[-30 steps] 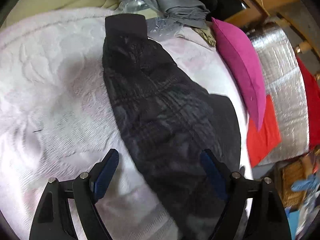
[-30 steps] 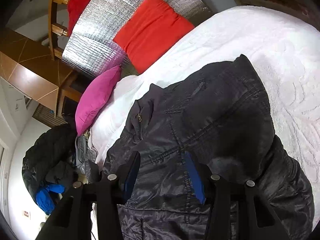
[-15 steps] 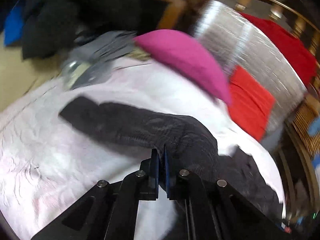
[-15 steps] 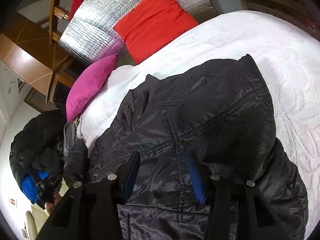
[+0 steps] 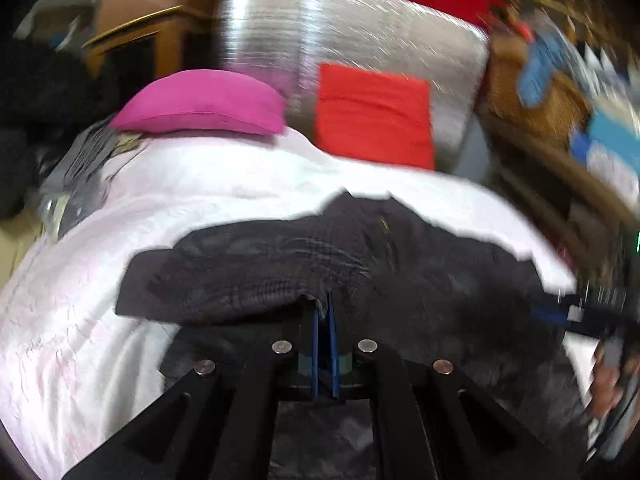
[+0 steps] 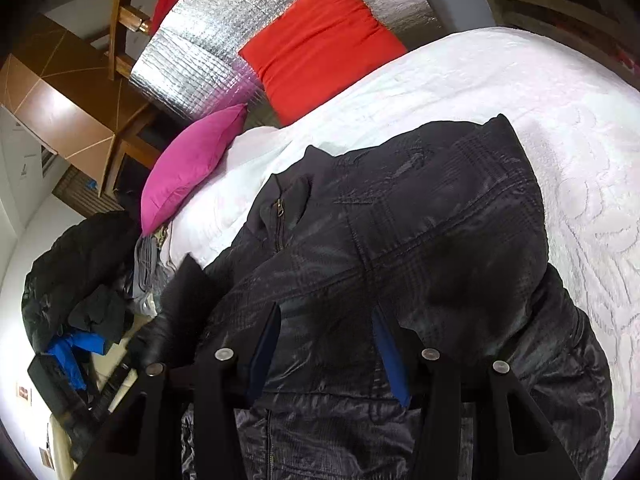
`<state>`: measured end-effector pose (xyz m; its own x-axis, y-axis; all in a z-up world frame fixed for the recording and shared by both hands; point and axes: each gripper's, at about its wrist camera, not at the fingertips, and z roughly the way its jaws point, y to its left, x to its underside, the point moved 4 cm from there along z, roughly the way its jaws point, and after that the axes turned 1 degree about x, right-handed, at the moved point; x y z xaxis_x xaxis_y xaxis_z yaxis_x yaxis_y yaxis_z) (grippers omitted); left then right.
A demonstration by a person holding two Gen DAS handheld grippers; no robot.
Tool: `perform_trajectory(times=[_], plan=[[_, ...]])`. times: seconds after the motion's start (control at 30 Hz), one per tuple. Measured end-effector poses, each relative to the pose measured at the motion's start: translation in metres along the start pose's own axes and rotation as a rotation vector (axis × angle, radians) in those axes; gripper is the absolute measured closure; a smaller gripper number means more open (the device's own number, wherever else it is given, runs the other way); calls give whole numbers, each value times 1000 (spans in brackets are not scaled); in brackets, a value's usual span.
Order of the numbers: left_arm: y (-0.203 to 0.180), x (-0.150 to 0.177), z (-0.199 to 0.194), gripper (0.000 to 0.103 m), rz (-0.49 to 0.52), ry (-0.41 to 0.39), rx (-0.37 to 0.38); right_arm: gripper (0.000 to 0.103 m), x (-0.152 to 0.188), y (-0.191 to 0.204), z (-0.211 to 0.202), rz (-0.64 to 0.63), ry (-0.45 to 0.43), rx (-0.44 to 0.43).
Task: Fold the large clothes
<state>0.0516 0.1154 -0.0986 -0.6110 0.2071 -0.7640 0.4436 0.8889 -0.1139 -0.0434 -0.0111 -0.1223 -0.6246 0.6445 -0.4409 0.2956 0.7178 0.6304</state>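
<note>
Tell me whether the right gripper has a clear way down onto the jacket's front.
Probably yes: the right gripper hangs open right over the black jacket, with nothing between its fingers and the cloth. The left gripper pinches the sleeve off to the side.

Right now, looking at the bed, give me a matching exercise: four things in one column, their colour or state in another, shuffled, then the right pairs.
Things:
1. jacket
2. small pillow
3. square cushion
4. left gripper

Colour or state:
A. red
B. shut on a sleeve
C. black, spread on the white bedspread
D. pink

Pairs: 1-C, 2-D, 3-A, 4-B
</note>
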Motion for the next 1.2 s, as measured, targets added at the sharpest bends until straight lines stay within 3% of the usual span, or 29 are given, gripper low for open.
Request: perform_trajectory(times=[0.1, 0.2, 0.27, 0.3, 0.33, 0.37, 0.43, 0.5, 0.57, 0.63, 0.7, 0.83, 0.9, 1.07, 1.2], plan=[[-28, 26, 24, 99, 108, 78, -35, 51, 3, 2, 2, -14, 32, 17], [-34, 59, 55, 94, 169, 232, -84, 51, 8, 2, 13, -30, 95, 39], [-32, 61, 49, 93, 179, 221, -100, 51, 14, 3, 20, -47, 131, 78], [-34, 61, 38, 85, 188, 208, -102, 51, 16, 7, 22, -70, 140, 94], [-34, 62, 25, 66, 181, 197, -91, 51, 17, 11, 22, -90, 141, 97], [-33, 65, 15, 58, 163, 191, -78, 50, 18, 18, 21, -122, 138, 97], [-25, 69, -20, 55, 92, 143, -18, 38, 19, 35, 14, -203, 105, 91], [-15, 67, -48, 55, 74, 103, -4, 34, 21, 48, 8, -244, 67, 74], [12, 58, -73, 53, 37, 42, -37, 34, 25, 62, 7, -275, 54, 60], [53, 48, -91, 51, -62, 6, -97, 34, 34, 85, 10, -341, 53, 44], [96, 45, -96, 51, -189, 22, -168, 34, 46, 112, 17, -442, 65, 36], [176, 74, -99, 52, -446, 160, -372, 34, 61, 167, 42, -613, 105, 33], [196, 85, -101, 52, -516, 188, -423, 34, 68, 208, 61, -717, 140, 16], [221, 101, -115, 51, -600, 202, -483, 33, 94, 289, 108, -915, 221, -19], [237, 99, -126, 46, -636, 177, -539, 33, 130, 326, 152, -1113, 298, 65]])
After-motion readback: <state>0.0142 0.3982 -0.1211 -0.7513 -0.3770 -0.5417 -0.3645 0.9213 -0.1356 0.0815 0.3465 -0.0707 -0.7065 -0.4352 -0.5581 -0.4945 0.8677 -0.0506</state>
